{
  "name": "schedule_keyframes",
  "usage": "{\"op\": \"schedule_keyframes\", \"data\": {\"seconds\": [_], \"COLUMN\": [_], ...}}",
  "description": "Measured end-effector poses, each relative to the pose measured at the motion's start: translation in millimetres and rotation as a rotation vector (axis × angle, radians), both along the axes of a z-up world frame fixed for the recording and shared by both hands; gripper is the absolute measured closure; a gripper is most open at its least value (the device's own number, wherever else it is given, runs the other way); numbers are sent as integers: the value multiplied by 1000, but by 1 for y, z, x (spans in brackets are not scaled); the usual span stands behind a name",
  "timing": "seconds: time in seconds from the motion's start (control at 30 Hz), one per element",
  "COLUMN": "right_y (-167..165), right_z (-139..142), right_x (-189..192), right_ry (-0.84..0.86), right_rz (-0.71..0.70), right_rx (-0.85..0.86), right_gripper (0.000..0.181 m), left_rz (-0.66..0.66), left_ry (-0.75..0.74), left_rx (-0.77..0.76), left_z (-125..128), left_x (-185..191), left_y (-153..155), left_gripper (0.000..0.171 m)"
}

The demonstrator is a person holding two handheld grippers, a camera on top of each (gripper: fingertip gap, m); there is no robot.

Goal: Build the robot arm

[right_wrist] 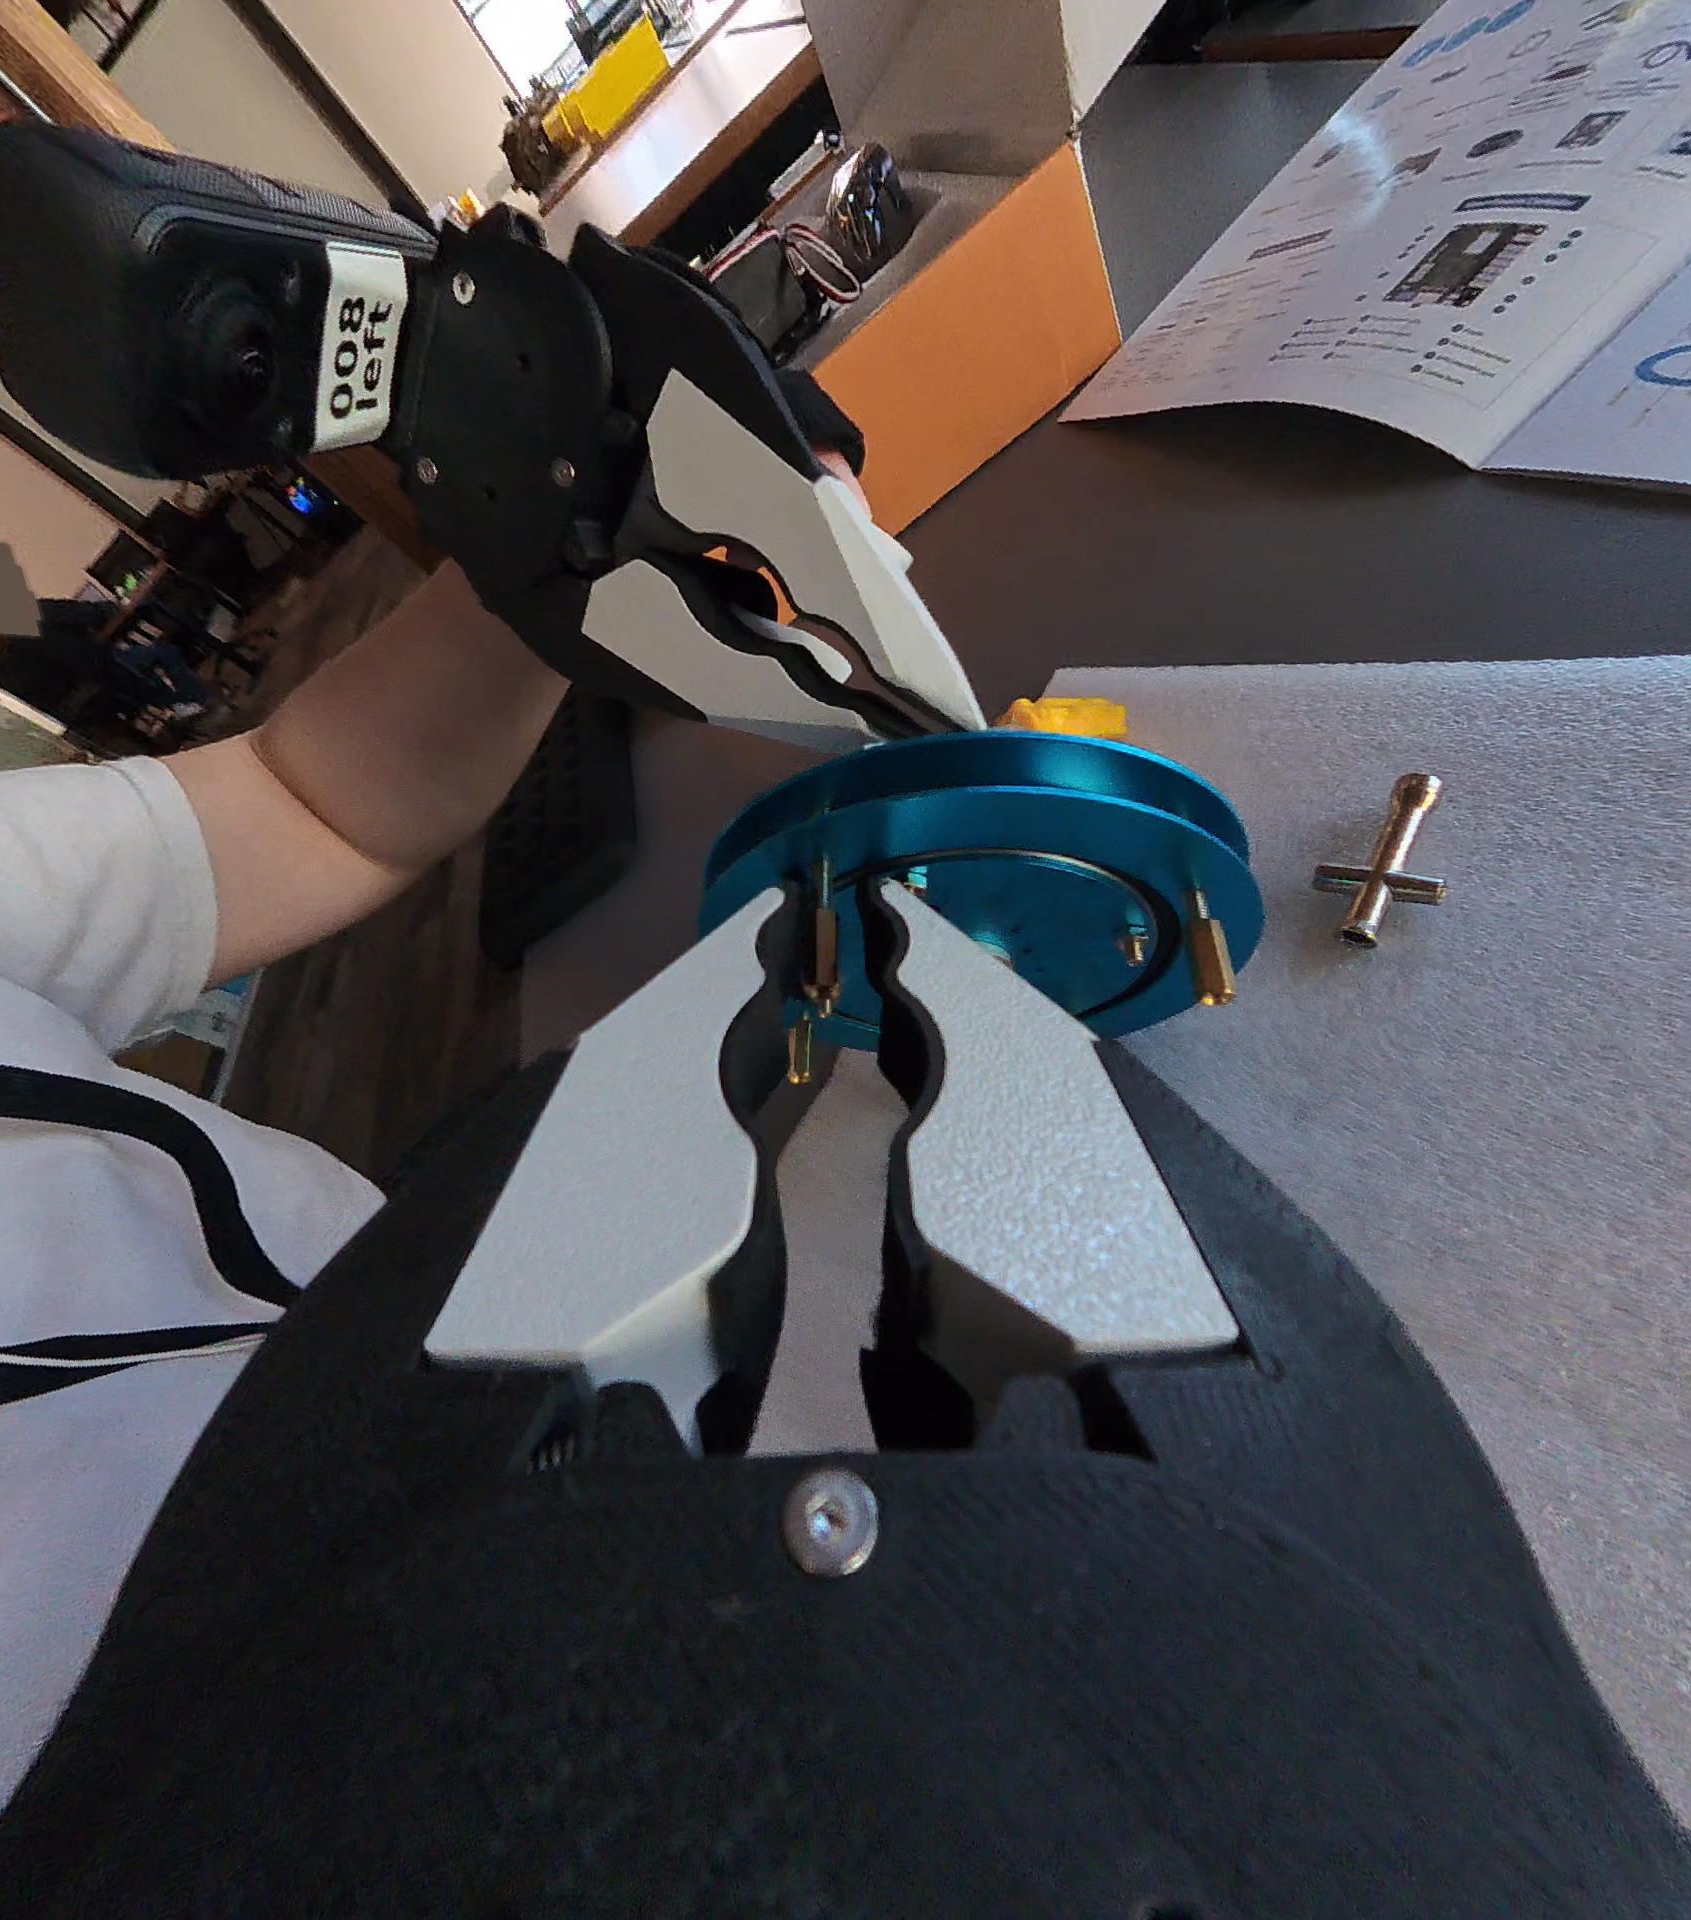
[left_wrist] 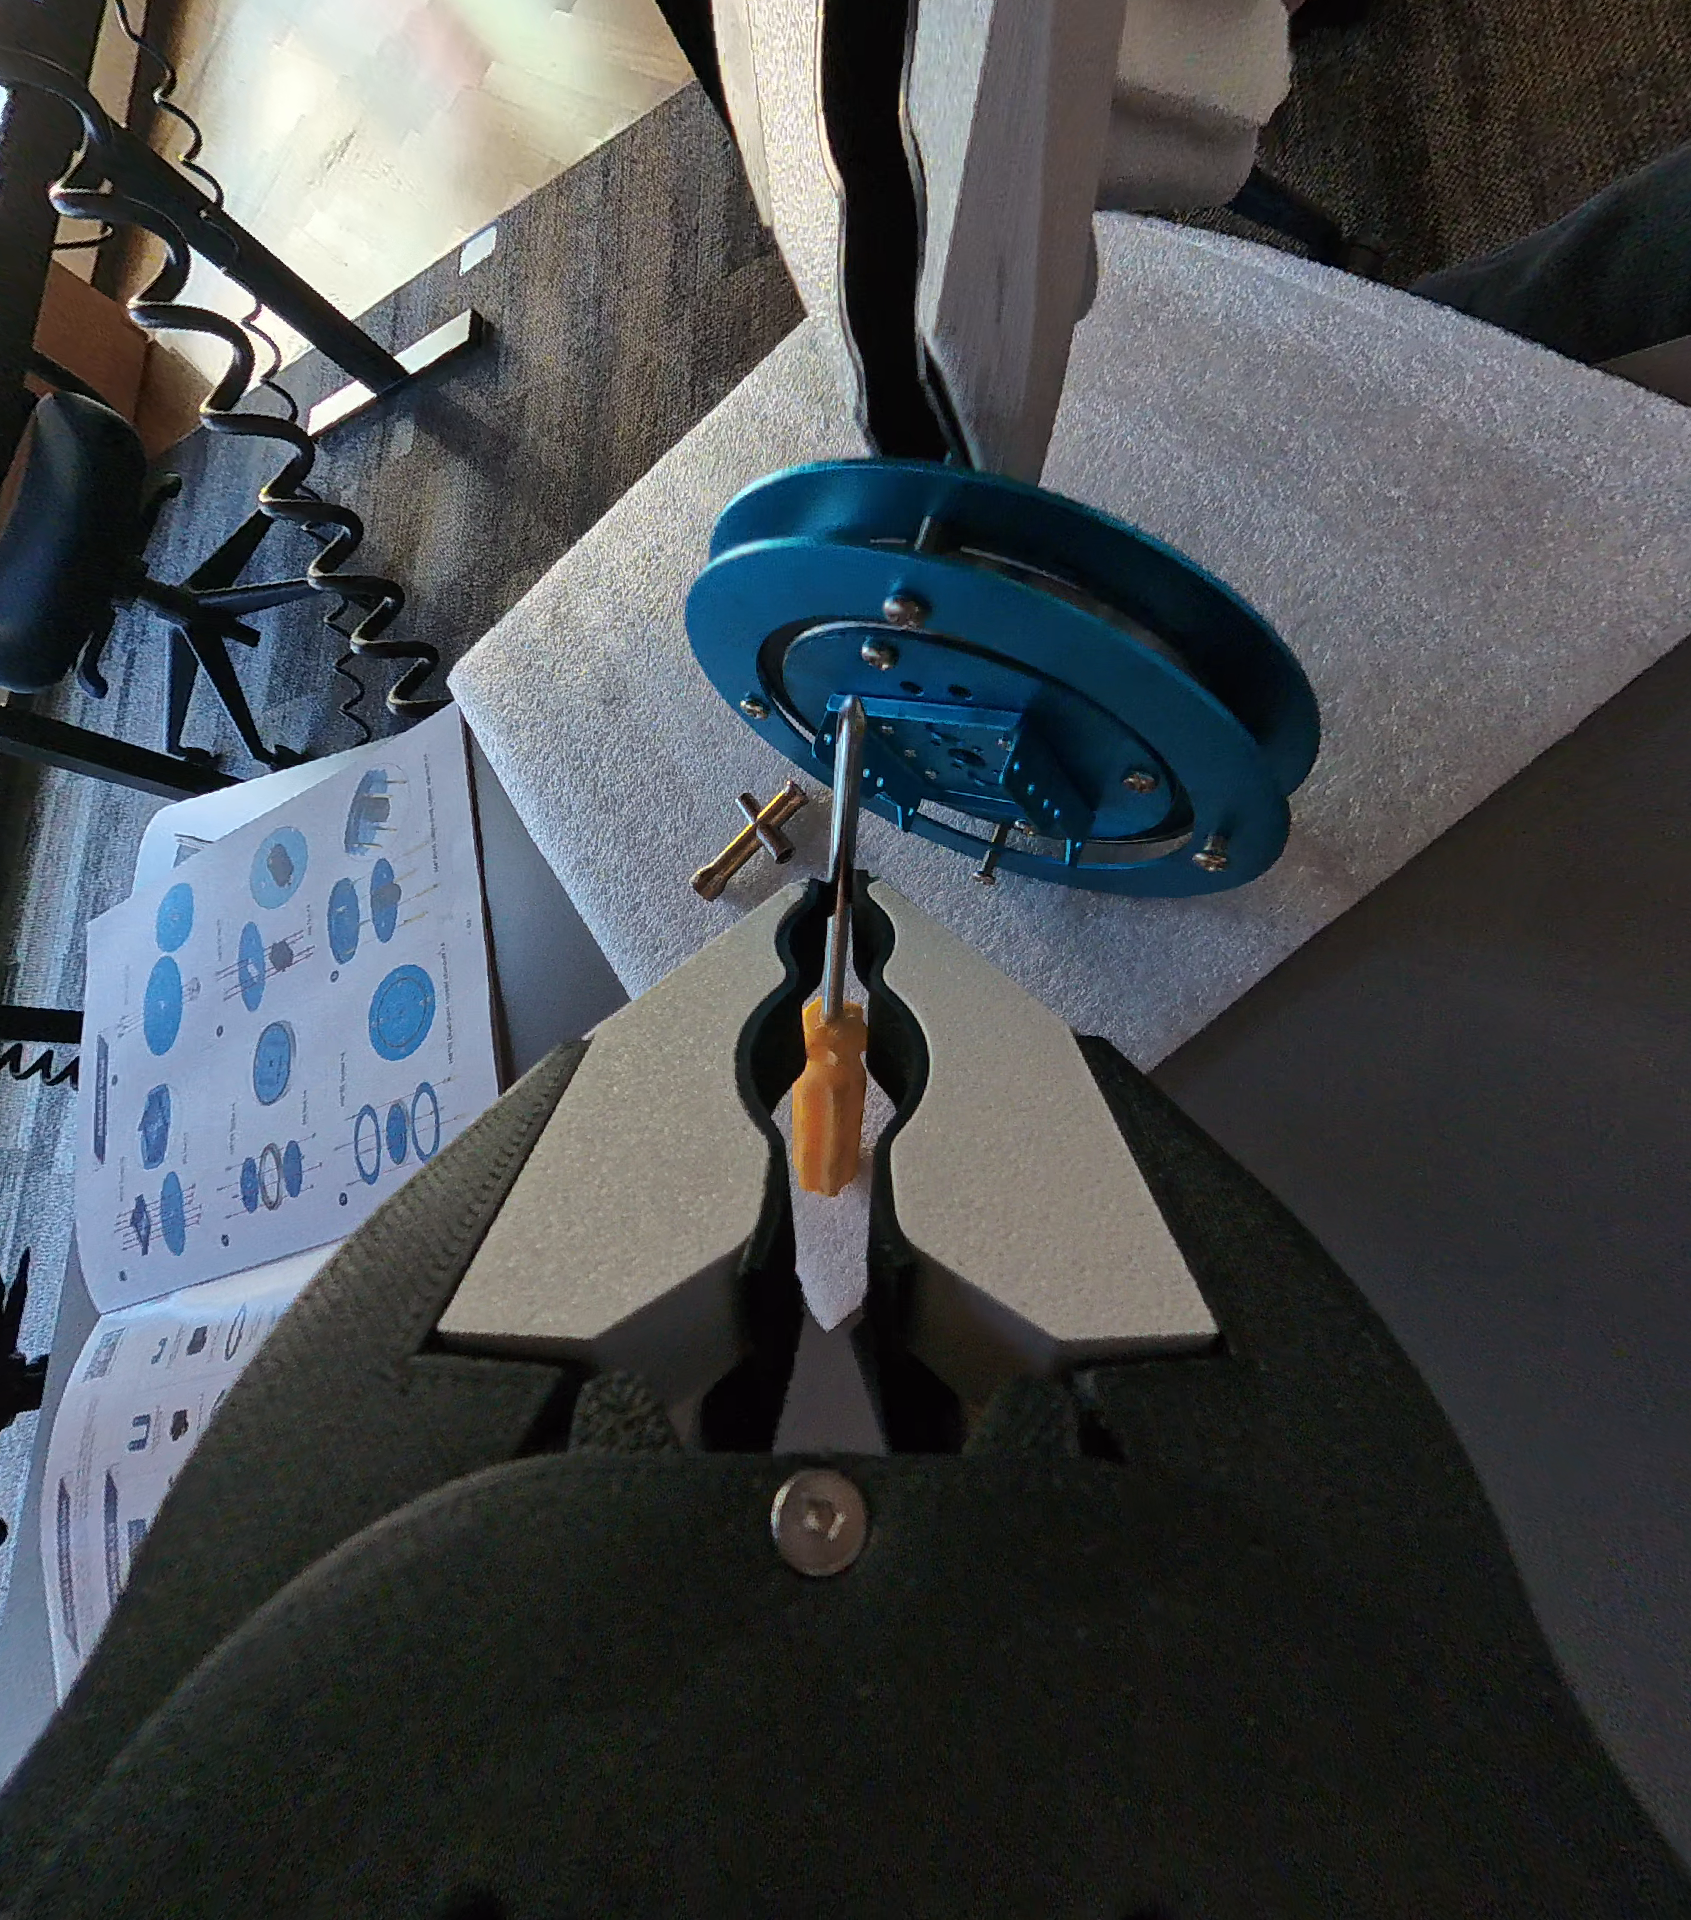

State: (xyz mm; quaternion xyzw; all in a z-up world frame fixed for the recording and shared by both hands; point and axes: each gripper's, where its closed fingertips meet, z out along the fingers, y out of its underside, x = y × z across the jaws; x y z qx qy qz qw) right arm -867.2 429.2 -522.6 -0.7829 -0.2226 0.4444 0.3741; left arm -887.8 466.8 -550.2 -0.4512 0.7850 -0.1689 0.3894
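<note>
The left hand-held gripper [left_wrist: 836, 904] clamps an orange-handled screwdriver [left_wrist: 828, 1101], its tip on the blue disc assembly [left_wrist: 1007, 686]. The right hand-held gripper [right_wrist: 825, 899] pinches that assembly's rim; a cross wrench [right_wrist: 1381, 873] lies beside it.

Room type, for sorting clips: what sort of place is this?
Probably an office or lab workbench: office chairs on carpet, an open cardboard box, and an assembly booklet beside the foam mat.

Blue metal disc assembly [left_wrist: 1002, 675], two round plates stacked with brass standoffs [right_wrist: 1215, 961] between, held on edge over grey foam sheet [left_wrist: 1340, 499]. Screwdriver [left_wrist: 836, 997], orange handle, steel shaft, tip at the blue centre bracket [left_wrist: 945, 753]. Small metal cross wrench [right_wrist: 1381, 883] lies flat on the foam just beside the disc.
</note>
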Motion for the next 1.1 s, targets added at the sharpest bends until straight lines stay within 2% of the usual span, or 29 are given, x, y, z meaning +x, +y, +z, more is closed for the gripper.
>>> {"op": "schedule_keyframes", "data": {"seconds": [0.27,0.4,0.53,0.67,0.8,0.93,1.0,1.1], "right_y": [2,2,1,0,1,2,2,3], "right_z": [-1,-2,-2,-2,-2,-2,-2,-2], "right_x": [-3,-2,-2,-1,1,2,3,5], "right_ry": [-25,-17,-12,-1,-2,9,14,22], "right_rz": [-2,-8,-9,-10,-9,-5,-3,-1], "right_rx": [18,19,22,25,30,31,33,32], "right_gripper": [177,177,177,177,177,177,178,178], "left_rz": [54,111,171,216,254,231,251,312], "left_ry": [-25,18,164,346,496,451,422,292], "left_rx": [20,58,120,-43,-258,-381,-403,-461], "left_z": [7,11,-11,-48,-71,-67,-64,-42], "left_x": [-1,1,8,17,24,35,32,22], "left_y": [14,29,52,60,60,56,58,58], "left_gripper": [169,169,170,169,168,165,143,137]}}
